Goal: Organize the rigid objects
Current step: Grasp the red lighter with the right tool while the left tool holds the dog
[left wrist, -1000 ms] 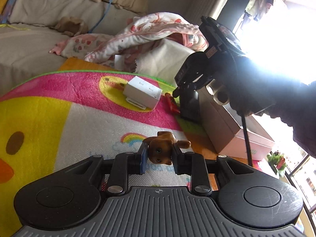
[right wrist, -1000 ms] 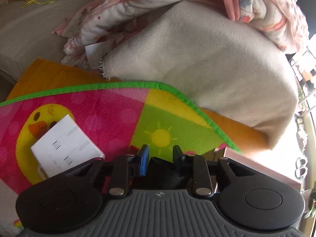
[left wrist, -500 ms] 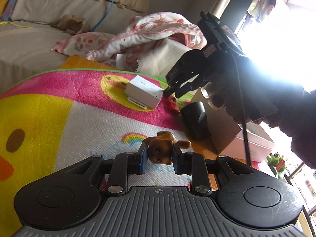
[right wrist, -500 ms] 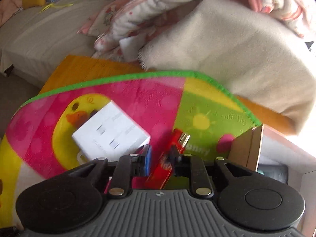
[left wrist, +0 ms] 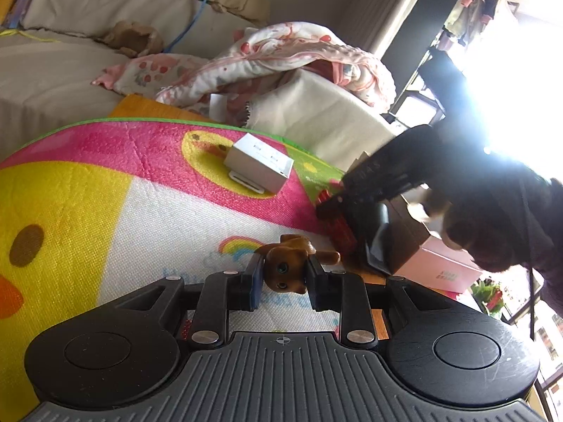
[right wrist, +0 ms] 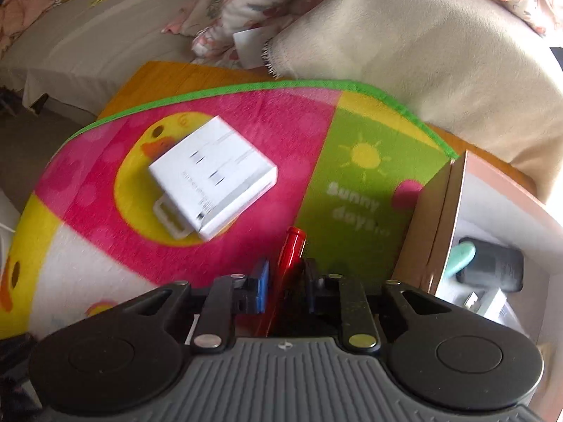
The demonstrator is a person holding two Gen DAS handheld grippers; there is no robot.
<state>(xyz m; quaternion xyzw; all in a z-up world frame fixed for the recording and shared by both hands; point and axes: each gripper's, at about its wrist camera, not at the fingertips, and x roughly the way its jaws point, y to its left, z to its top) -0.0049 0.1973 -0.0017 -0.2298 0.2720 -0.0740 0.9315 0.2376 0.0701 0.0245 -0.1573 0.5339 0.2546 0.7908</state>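
My left gripper (left wrist: 284,274) is shut on a small brown toy dog (left wrist: 286,268) and holds it just above the colourful mat (left wrist: 105,218). My right gripper (right wrist: 285,281) is low over the mat with a red marker (right wrist: 290,251) lying between its slightly parted fingers; no grip shows. It also shows in the left wrist view (left wrist: 383,179), over the red marker (left wrist: 334,225). A white box (right wrist: 213,176) lies on the duck print, also in the left wrist view (left wrist: 258,163). An open cardboard box (right wrist: 454,204) at the right holds a dark grey cylinder (right wrist: 496,269) and a teal item (right wrist: 461,258).
A beige blanket (right wrist: 404,45) and a pink patterned quilt (left wrist: 281,56) lie beyond the mat's green edge. A sofa (left wrist: 63,66) stands at the far left. A pink box side (left wrist: 447,263) shows at the right. Bright window glare fills the right.
My right gripper let go of the dark cylinder, which now lies in the box, and moved down and left over the red marker. My left gripper kept still with the toy dog.
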